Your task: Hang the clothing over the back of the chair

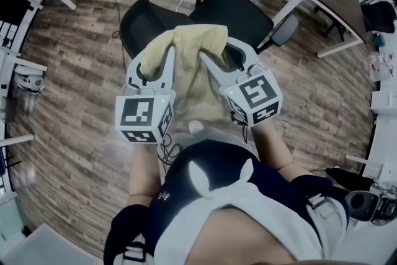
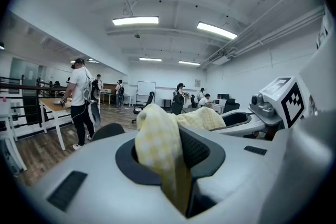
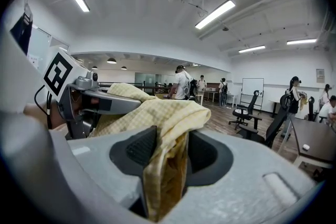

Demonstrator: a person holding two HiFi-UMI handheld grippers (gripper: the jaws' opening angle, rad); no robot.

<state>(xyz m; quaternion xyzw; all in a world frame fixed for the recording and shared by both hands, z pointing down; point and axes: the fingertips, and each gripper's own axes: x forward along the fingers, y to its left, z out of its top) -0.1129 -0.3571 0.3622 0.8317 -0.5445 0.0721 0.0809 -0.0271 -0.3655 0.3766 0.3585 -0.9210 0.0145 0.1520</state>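
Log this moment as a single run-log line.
left gripper: shut on yellow cloth | right gripper: jaws apart, cloth loose between | chair back: below cloth, contact unclear | step: hanging unfinished

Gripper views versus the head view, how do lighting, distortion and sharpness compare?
Head view: dim and bluish, heavy fisheye bowing the floor planks. Left gripper view: ceiling lights blown out, black round vignette, yellow cloth soft up close. Right gripper view: same vignette and glare, cloth weave crisper.

Pale-yellow checked clothing (image 1: 192, 68); black chair (image 1: 146, 25); brown wood-grain floor (image 1: 74, 71).
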